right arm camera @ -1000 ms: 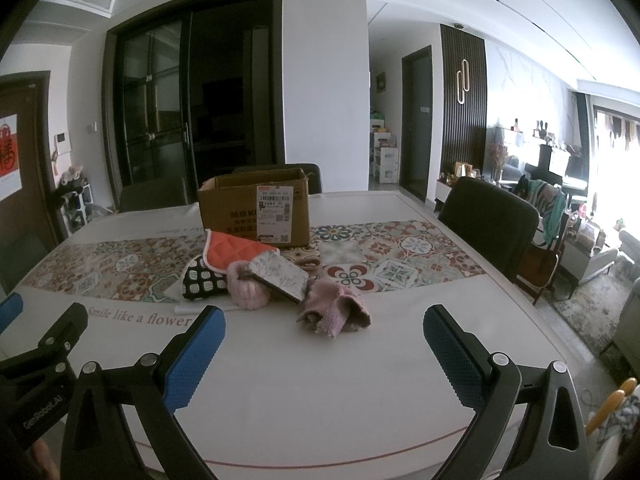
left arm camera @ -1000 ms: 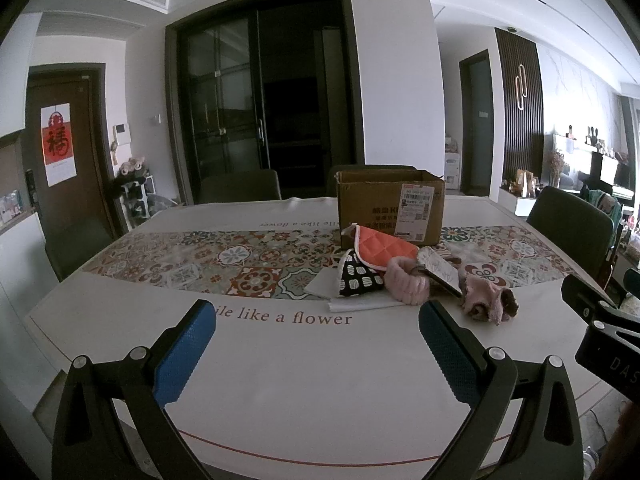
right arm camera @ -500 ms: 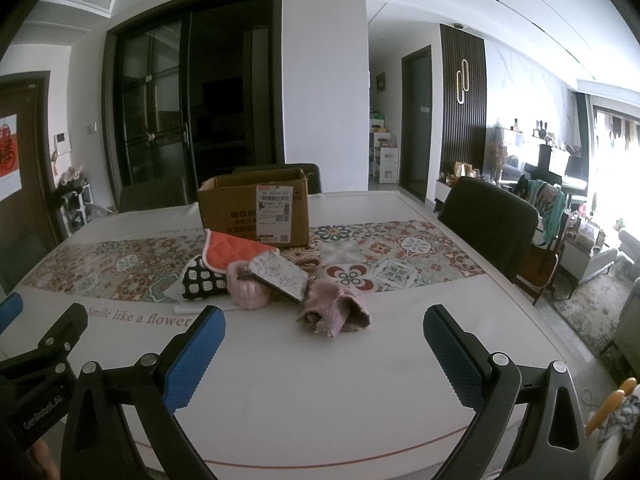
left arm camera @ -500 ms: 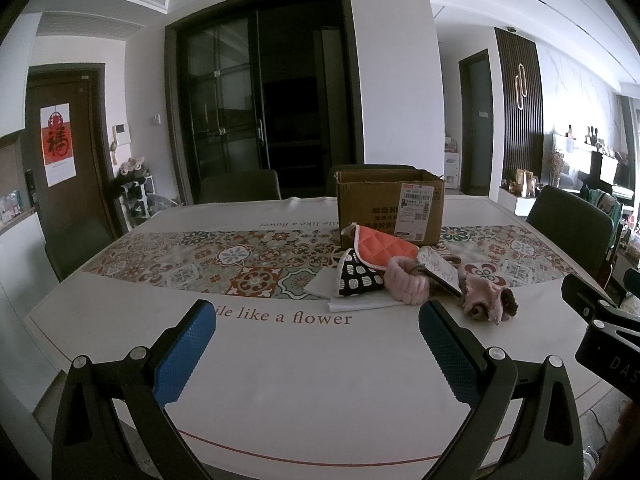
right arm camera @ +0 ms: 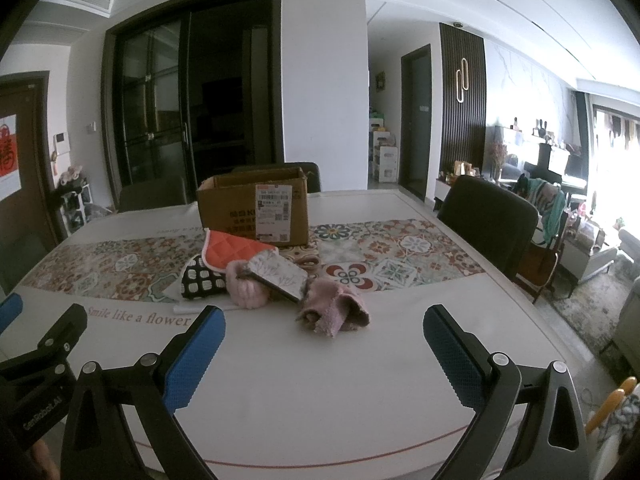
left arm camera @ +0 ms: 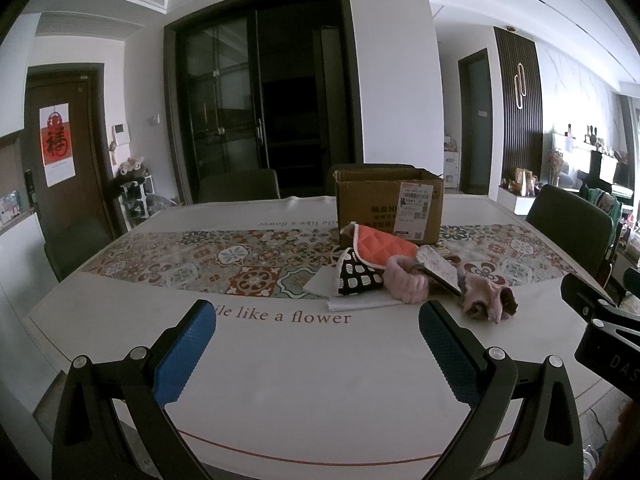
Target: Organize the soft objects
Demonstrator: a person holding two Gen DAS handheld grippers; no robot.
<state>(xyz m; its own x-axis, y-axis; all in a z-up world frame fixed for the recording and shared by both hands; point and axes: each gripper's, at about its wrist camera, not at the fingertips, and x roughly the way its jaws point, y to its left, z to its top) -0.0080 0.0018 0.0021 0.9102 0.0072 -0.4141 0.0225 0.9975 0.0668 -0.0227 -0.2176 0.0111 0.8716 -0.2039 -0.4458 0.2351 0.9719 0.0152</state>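
left claw [left arm camera: 316,348]: spread wide, empty, over tabletop [left arm camera: 280,380] | right claw [right arm camera: 324,354]: spread wide, empty | cardboard box [right arm camera: 252,208]: top open, contents hidden | soft objects [right arm camera: 256,276]: heaped on tabletop just before box; pink cloth [right arm camera: 334,312] nearest.

The table [left arm camera: 280,392] wears a white cloth with a thin red border line, dark lettering and a central band of floral tiles in rust red, teal and cream. The cardboard box [left arm camera: 372,204] is brown and carries a white label edged in red. The quilted pot holder [left arm camera: 380,249] is orange with white piping. Beside it, the pouch [left arm camera: 356,280] is black with white squares. The fuzzy headband [left arm camera: 404,284] is pale pink, and the crumpled fuzzy cloth [right arm camera: 334,312] a dustier pink. The flat case [right arm camera: 278,276] shows a pale leafy print. Both tongs, left [left arm camera: 316,354] and right [right arm camera: 324,356], are black with blue textured pads [left arm camera: 184,356].
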